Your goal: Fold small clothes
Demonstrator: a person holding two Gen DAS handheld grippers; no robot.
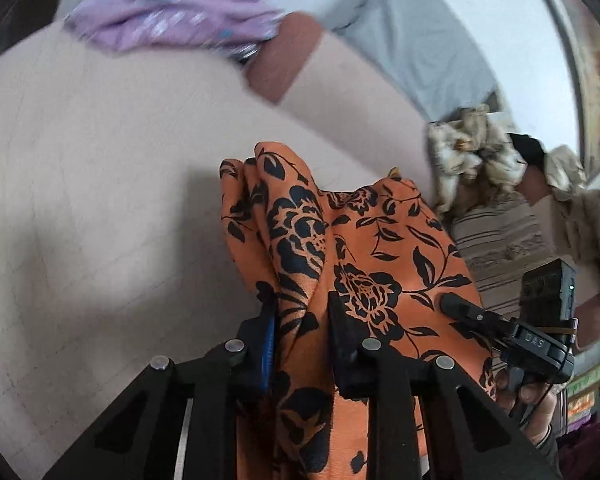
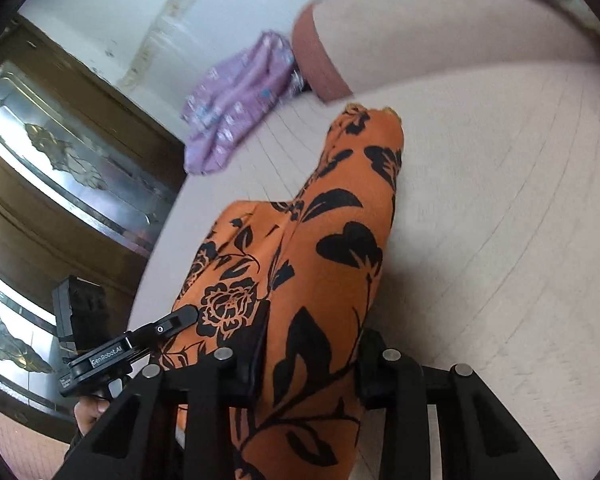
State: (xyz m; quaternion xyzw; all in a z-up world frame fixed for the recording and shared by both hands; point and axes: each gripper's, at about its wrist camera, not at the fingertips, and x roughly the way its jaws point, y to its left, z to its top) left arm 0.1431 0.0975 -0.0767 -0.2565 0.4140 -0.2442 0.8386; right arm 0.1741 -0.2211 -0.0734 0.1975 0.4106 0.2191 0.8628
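On the pale bed (image 1: 100,168) we hold the orange floral cloth (image 1: 364,248) lifted; our left tool (image 1: 300,332) and right tool (image 2: 312,360) each pinch a bunched fold; only the left view shows the heaped clothes (image 1: 476,160); the right shows a dark cabinet (image 2: 60,152); both show a purple garment (image 2: 236,100).

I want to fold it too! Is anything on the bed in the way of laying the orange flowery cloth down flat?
Nothing visible. Both the left gripper and the right gripper pinch the orange cloth, and the beige bed sheet ahead of it is bare. The purple garment lies far off by the bed's edge.
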